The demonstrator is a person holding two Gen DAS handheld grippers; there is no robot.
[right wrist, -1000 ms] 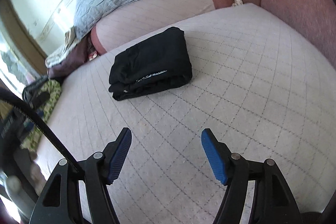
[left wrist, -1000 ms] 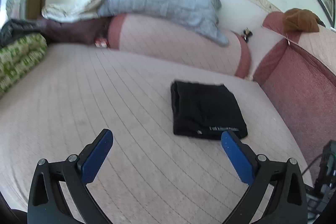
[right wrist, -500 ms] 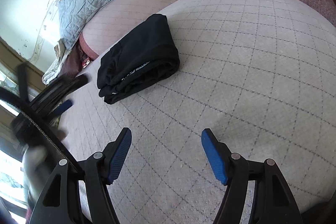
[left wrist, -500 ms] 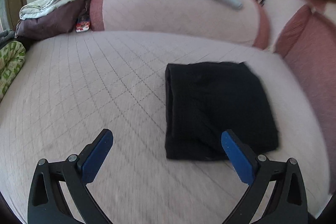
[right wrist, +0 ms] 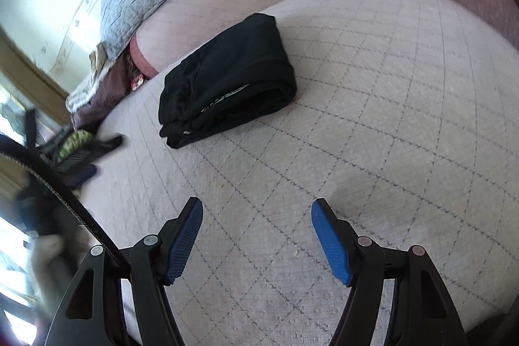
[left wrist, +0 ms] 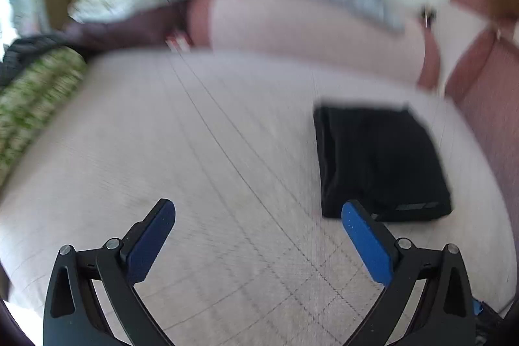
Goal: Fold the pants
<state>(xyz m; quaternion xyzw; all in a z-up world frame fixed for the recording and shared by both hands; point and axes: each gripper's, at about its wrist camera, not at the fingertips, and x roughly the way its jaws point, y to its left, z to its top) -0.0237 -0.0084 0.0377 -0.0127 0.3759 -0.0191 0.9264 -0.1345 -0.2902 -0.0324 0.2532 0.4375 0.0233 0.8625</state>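
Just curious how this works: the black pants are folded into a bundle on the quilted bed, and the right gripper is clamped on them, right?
Not quite. The right gripper is open and empty, apart from the black pants, as the right wrist view shows. The pants do lie folded in a bundle on the quilted bed.

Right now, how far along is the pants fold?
Done: the black pants lie as a compact folded stack on the quilted bed cover. In hand: nothing; left gripper and right gripper both open, clear of the cloth. Left: apparently nothing.
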